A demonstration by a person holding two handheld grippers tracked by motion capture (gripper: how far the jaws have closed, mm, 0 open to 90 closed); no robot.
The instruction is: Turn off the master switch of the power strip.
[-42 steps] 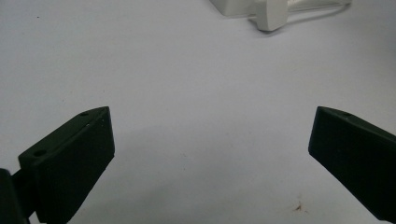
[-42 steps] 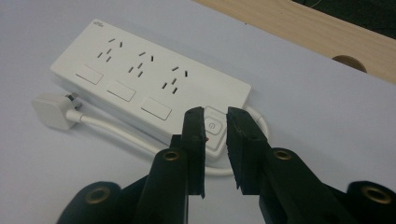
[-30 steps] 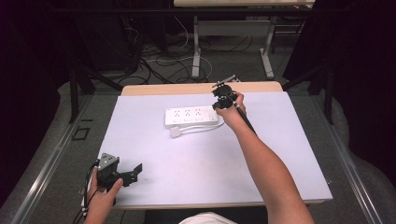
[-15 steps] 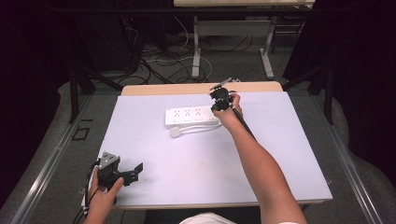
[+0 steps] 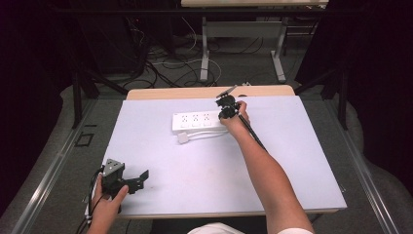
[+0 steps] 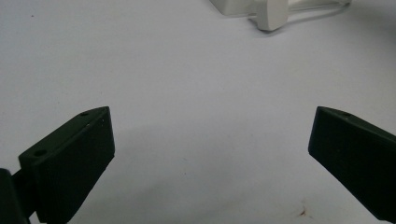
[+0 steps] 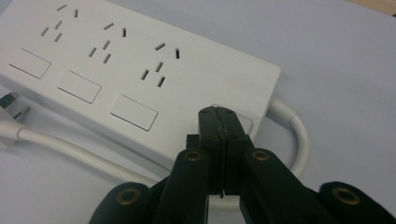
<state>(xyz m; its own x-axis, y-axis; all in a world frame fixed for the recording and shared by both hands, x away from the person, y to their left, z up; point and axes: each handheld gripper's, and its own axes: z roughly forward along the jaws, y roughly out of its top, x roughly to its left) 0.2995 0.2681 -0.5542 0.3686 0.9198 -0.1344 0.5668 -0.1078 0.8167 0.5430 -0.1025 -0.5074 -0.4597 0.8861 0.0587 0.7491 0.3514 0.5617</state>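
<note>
Your right tool (image 7: 223, 122) has its jaws pressed together, empty, tips over the cord end of the power strip (image 5: 197, 121), at a raised square button there. The strip lies flat at the table's (image 5: 302, 161) far middle, plug (image 5: 183, 138) just beside it. Your left tool (image 6: 210, 154) is spread wide, empty, near the table's front left corner.
</note>
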